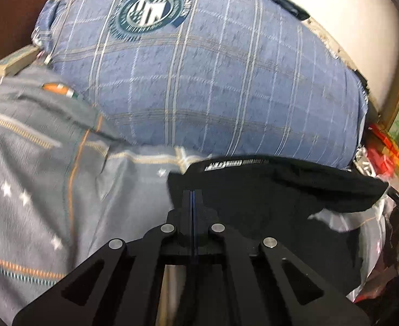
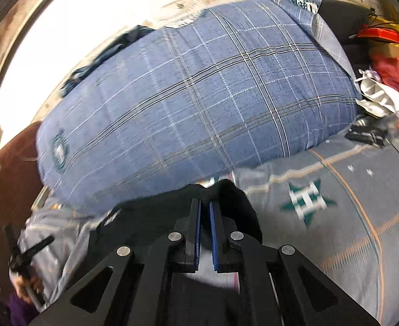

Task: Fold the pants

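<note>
Against the white wall (image 2: 90, 8), a large blue plaid pillow (image 1: 213, 81) is lying on a bed whose grey sheet (image 2: 348, 217) is carrying star motifs and orange lines. Black pants (image 1: 267, 187) are resting on that sheet just in front of the pillow — one waist edge is sitting clamped in the left gripper (image 1: 193, 198), jaws fully together. Right gripper (image 2: 204, 209) is pinching another fold of the pants, pads nearly meeting on the cloth. Beside the pillow's far end, red packets (image 2: 395, 68) and crumpled wrappers are lying loose — no container is showing.
</note>
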### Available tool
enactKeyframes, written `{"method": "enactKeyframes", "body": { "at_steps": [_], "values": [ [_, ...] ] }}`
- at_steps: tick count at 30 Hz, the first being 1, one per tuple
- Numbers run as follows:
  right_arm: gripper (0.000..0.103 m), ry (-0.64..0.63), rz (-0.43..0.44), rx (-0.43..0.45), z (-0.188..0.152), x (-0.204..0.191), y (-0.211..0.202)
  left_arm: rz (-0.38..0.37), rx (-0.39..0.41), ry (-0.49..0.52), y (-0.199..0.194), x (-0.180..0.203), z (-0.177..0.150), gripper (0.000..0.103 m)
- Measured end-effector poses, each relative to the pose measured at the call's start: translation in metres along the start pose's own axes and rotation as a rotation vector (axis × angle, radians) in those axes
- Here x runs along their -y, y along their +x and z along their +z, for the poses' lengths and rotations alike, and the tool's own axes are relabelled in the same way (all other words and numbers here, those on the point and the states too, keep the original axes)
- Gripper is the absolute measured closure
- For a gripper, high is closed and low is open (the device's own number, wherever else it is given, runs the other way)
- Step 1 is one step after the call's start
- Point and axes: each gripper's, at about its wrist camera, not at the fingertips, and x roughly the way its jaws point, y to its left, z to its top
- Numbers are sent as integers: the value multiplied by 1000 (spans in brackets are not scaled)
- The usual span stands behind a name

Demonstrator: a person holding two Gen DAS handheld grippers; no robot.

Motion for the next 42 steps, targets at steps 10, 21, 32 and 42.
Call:
{"method": "enactKeyframes", "body": {
  "at_steps": [10, 21, 32, 42],
  "values": [
    [85, -30, -28, -90, -70, 5, -27, 89, -75, -113, 24, -7, -21, 100],
    [39, 274, 207, -286, -121, 8, 41, 172, -68, -119, 50, -24, -2, 61],
    [37, 492, 263, -330, -130, 54, 68, 71, -103, -264, 65, -46, 3, 47],
    [37, 504, 255, -293, -129, 53, 77, 39, -217, -271, 130, -21, 16, 33]
  ]
}}
